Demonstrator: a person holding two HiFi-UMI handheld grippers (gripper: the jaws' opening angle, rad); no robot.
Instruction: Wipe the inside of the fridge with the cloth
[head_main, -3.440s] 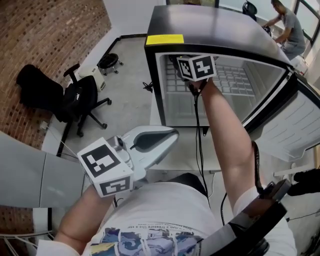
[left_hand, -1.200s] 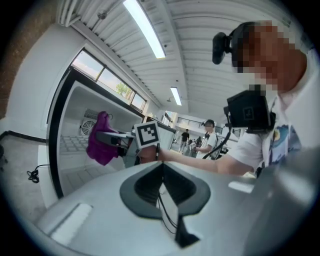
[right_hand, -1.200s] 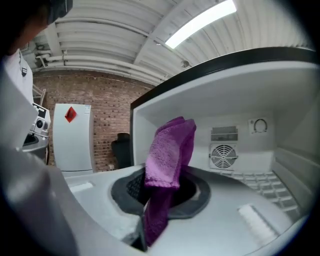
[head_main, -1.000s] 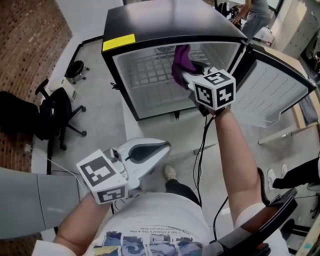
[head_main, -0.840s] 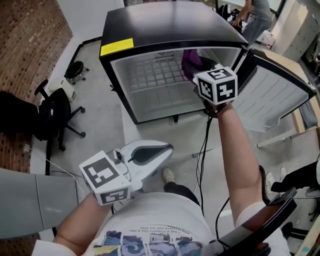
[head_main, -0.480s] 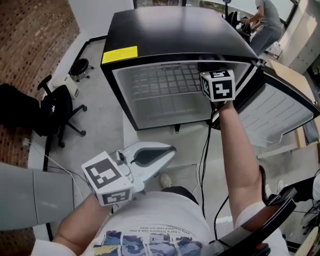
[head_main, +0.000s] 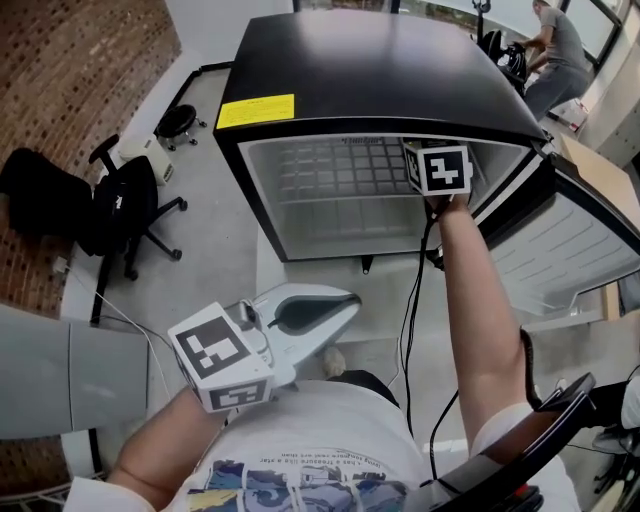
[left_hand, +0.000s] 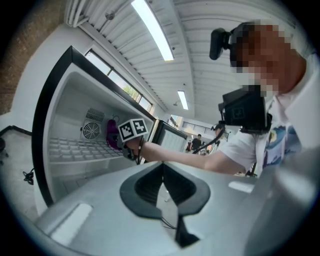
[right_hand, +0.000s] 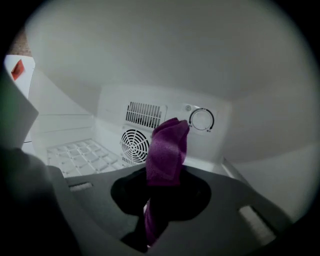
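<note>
Purple cloth (right_hand: 167, 150) is clamped between the jaws of the right hand-held gripper (right_hand: 159, 200), which reaches into the upper right of an open black fridge (head_main: 380, 70). The cloth stands up from the jaws in a folded bunch, its top edge near the white back wall, between a round fan grille (right_hand: 135, 145) and a control dial (right_hand: 201, 120); whether it touches the wall cannot be told. A white wire shelf (head_main: 340, 170) runs across the inside to the left of and below the gripper. From the head view only this gripper's marker cube shows at the fridge's opening, with the person's bare right arm (head_main: 475, 300) stretched out behind it. The fridge door (head_main: 560, 250) hangs open to the right, and a yellow label (head_main: 256, 110) sits on the top front edge.

The left hand-held gripper (left_hand: 162, 182) is held low near the person's body, well away from the fridge, its jaws drawn together with nothing between them.

A black office chair (head_main: 130, 205) stands on the floor to the left, beside a brick wall (head_main: 80, 70). Another person (head_main: 555, 45) is in the background behind the fridge.
</note>
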